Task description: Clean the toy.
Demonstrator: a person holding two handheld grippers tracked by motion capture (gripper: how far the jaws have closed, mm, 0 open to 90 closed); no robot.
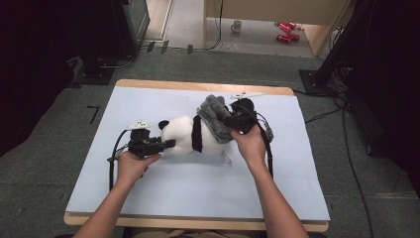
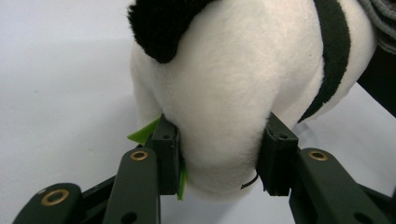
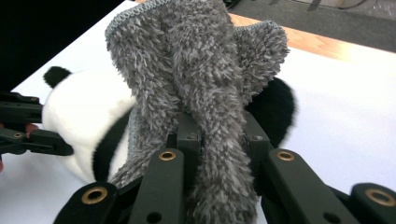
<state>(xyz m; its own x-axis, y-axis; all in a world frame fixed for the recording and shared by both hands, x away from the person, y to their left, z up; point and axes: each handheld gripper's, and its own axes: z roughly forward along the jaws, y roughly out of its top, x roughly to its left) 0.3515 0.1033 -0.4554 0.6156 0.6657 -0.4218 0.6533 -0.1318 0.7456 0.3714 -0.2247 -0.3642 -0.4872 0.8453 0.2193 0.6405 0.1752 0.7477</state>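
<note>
A black-and-white plush panda lies on its side in the middle of the pale blue table cover. My left gripper is shut on the panda's head, and in the left gripper view both pads dent the white fur on either side. A green tag sticks out by the left jaw. My right gripper is shut on a fuzzy grey cloth that is draped over the panda's rear end. The grey cloth rises bunched between the jaws, with the panda lying behind it.
The wooden table edge runs along the back. Beyond it on the floor stand a mug and red cans. Dark equipment and cables lie to the right of the table.
</note>
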